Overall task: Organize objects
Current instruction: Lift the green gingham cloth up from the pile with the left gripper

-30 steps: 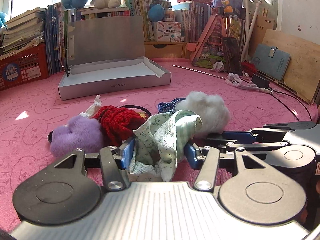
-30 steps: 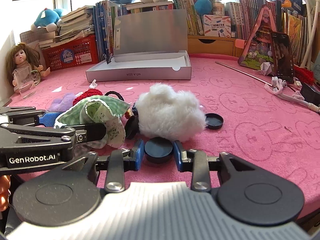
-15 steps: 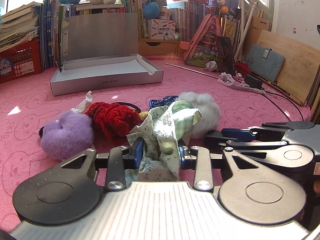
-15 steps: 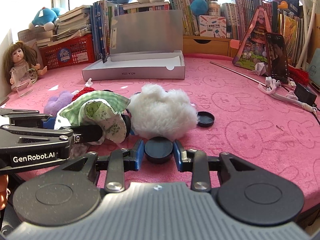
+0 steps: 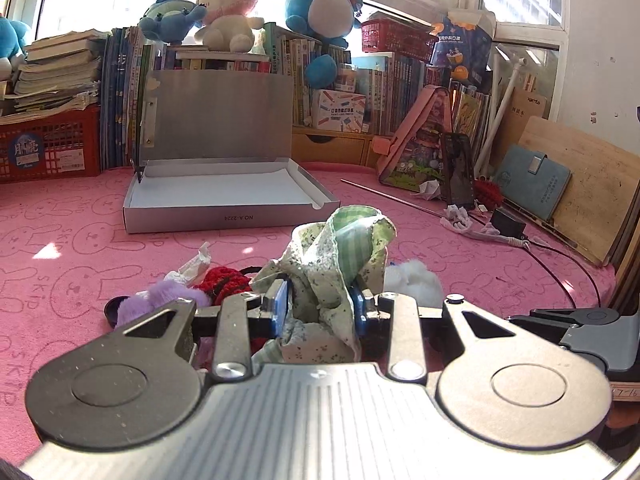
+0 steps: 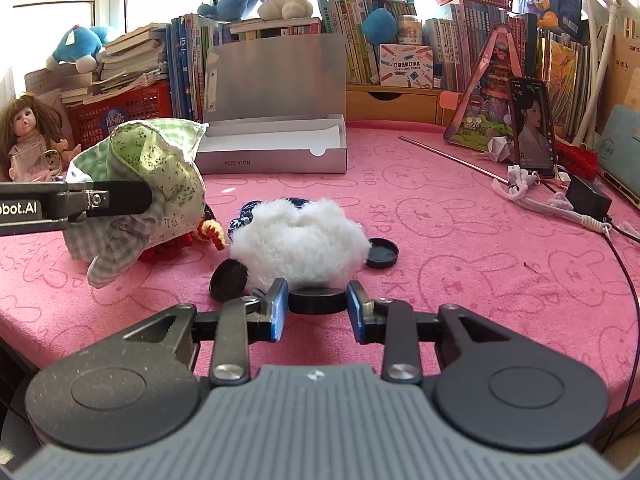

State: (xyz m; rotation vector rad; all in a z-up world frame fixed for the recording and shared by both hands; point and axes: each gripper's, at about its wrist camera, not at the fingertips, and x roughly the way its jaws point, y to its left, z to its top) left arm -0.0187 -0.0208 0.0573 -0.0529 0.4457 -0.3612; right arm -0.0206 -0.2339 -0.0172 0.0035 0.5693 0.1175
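My left gripper [image 5: 320, 306] is shut on a crumpled green-and-white cloth [image 5: 340, 256], held clear of the pink mat; the right wrist view shows the cloth [image 6: 160, 168] hanging from the left fingers [image 6: 120, 200]. My right gripper [image 6: 318, 309] is shut on a flat black round lid [image 6: 318, 299] low over the mat. A white fluffy ball [image 6: 300, 236] lies just beyond it. An open silver box [image 5: 224, 220] stands farther back, its inside bare.
A purple pompom [image 5: 160, 300] and a red knitted piece [image 5: 224, 280] lie under the cloth. Two more black lids [image 6: 382, 253] [image 6: 229, 280] flank the white ball. Books, plush toys, a red crate [image 5: 48, 148], a doll [image 6: 30, 136], a phone [image 6: 534, 128] and a cable [image 6: 580, 216] ring the mat.
The left jaws closed on the green cloth and lifted it off the pile of soft things. The right gripper kept still with the black lid in it.
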